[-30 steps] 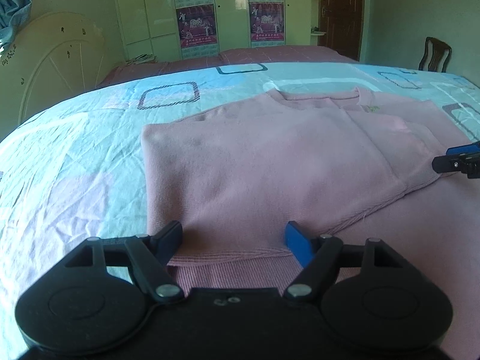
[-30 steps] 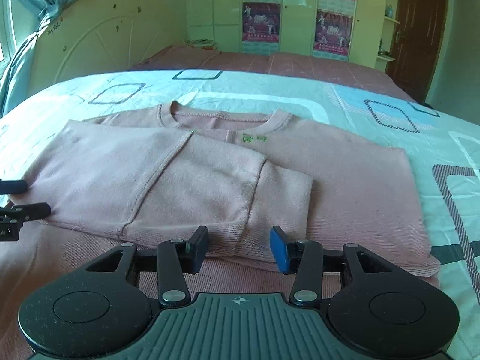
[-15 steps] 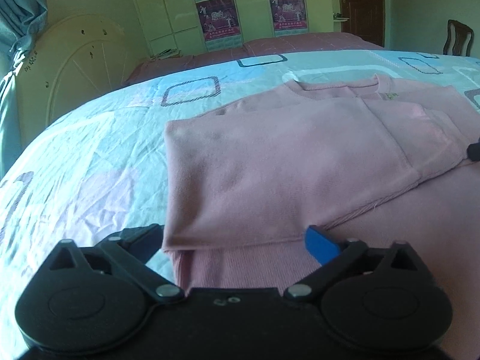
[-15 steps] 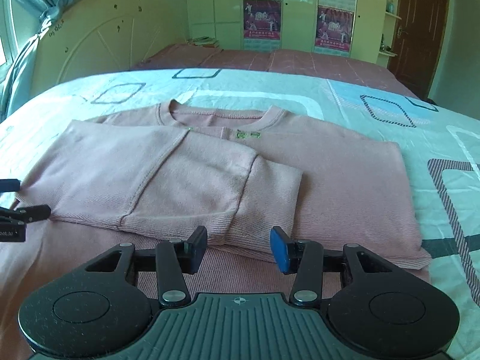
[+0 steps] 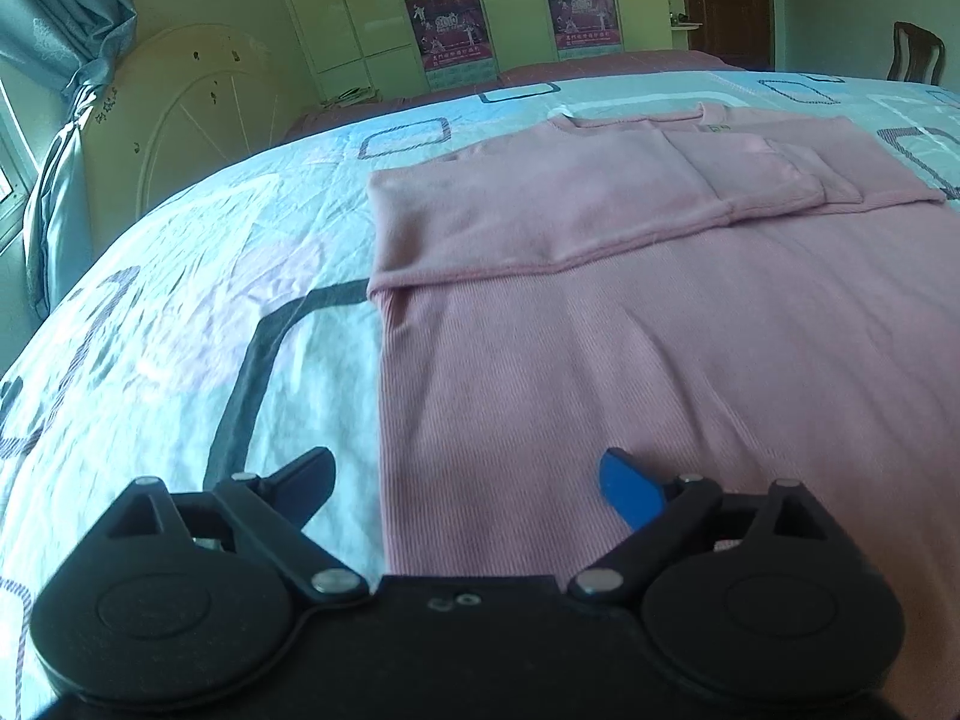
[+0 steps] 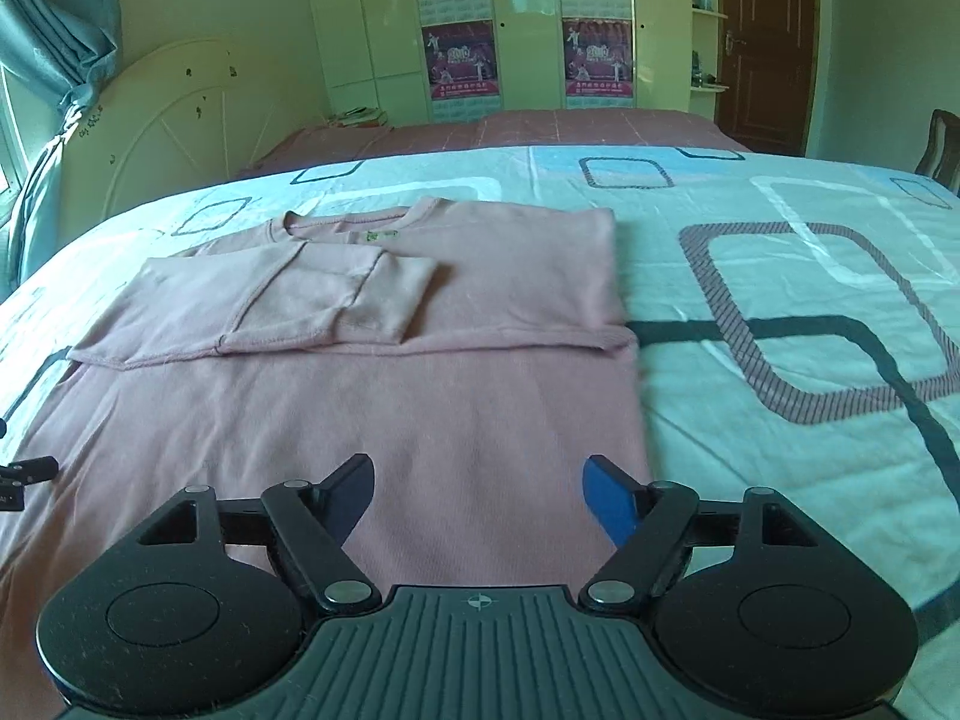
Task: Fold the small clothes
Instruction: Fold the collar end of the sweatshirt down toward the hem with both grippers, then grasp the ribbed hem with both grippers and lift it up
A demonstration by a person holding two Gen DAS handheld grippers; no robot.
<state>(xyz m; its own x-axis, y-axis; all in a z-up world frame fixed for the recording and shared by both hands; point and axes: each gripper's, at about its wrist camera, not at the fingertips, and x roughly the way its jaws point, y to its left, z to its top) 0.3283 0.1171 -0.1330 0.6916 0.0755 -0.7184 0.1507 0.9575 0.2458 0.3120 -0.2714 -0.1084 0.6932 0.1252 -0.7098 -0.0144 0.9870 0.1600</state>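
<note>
- A pink sweater [image 6: 372,420] is laid flat on the patterned bedsheet [image 6: 780,312], sleeves folded across the chest.
- A small green neck label [image 6: 381,234] is seen; its writing cannot be read.
- The right gripper [image 6: 480,489], just opened wider, is held spread over the lower part of the sweater, gripping nothing.
- The left gripper [image 5: 468,480], just narrowed slightly, is held wide astride the sweater's side edge, empty.

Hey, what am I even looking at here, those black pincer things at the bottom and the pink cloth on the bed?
These are two handheld grippers, one in each of a person's hands, each with a wide-angle camera looking forward along its two fingers. One picture is from the left gripper, the other from the right gripper.

On the patterned bedsheet lies a pink sweater. Its sleeves are folded across the chest and its neckline is at the far end.

Neither gripper holds anything. Both have just been opening and pulled back toward the near end of the sweater: the left straddles its left edge, the right sits by its right edge. The left gripper's tip also shows at the edge of the right picture.
</note>
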